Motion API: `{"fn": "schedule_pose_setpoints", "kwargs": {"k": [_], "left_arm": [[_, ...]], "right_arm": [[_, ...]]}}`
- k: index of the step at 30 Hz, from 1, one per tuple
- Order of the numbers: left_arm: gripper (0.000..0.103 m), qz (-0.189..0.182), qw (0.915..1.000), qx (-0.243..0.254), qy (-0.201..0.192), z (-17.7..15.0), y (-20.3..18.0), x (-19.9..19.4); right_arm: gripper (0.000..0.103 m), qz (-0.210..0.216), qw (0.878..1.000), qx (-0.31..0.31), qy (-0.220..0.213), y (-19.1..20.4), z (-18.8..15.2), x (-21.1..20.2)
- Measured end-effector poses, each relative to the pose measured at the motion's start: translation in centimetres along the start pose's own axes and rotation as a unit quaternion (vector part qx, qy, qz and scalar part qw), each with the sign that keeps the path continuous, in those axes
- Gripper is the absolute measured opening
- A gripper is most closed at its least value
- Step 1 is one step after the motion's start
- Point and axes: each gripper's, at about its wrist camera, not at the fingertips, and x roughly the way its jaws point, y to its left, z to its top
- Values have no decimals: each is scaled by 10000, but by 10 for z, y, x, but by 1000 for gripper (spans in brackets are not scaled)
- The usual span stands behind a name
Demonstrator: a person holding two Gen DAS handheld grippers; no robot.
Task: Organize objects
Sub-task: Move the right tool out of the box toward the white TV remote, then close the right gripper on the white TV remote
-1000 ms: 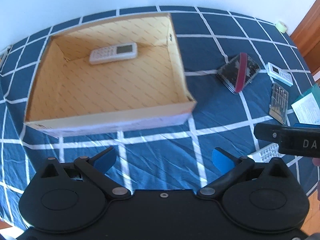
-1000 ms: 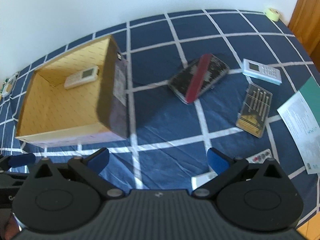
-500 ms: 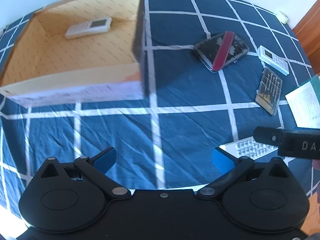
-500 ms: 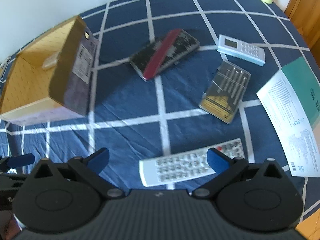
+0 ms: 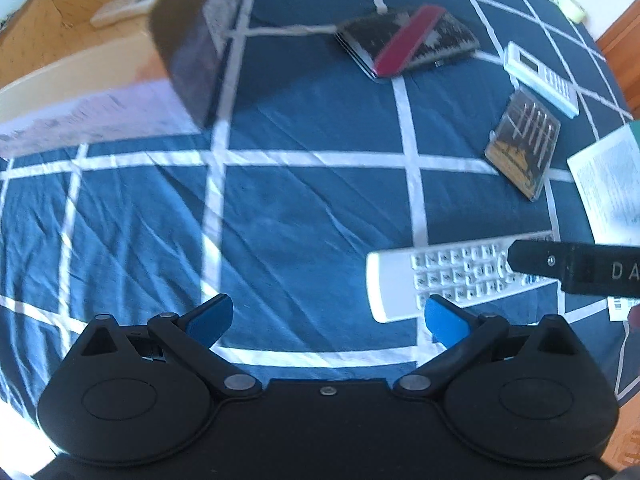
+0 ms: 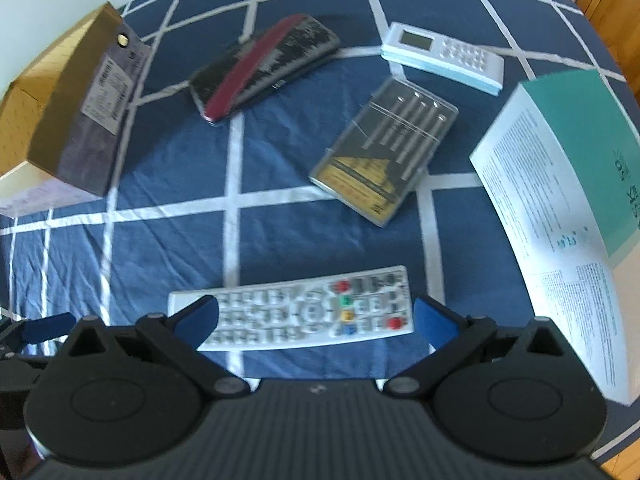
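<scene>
Between the right gripper's [image 6: 316, 318] spread jaws lay the remote [image 6: 294, 312], flat on the bedsheet [image 6: 168, 184], not yet gripped. Left gripper [image 5: 326, 316] hung released, empty. Box [image 6: 76, 120] sat well apart, likely the destination.

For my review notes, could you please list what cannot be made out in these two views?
- Cardboard box interior: left wrist view, blurred and cut by the frame edge; the pale handset inside is a smear.
- White remote: left wrist view, far end hidden by the right gripper's finger.
- Teal box: right wrist view, print too small.
</scene>
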Motion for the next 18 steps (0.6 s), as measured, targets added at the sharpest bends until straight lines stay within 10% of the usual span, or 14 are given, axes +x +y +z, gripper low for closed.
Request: {"fn": "schedule_pose_setpoints", "kwargs": {"k": [18], "left_arm": [[103, -293, 9991, -199, 213, -2, -30, 34]], "right_arm": [[103, 299, 9987, -96, 392, -33, 4, 41]]}}
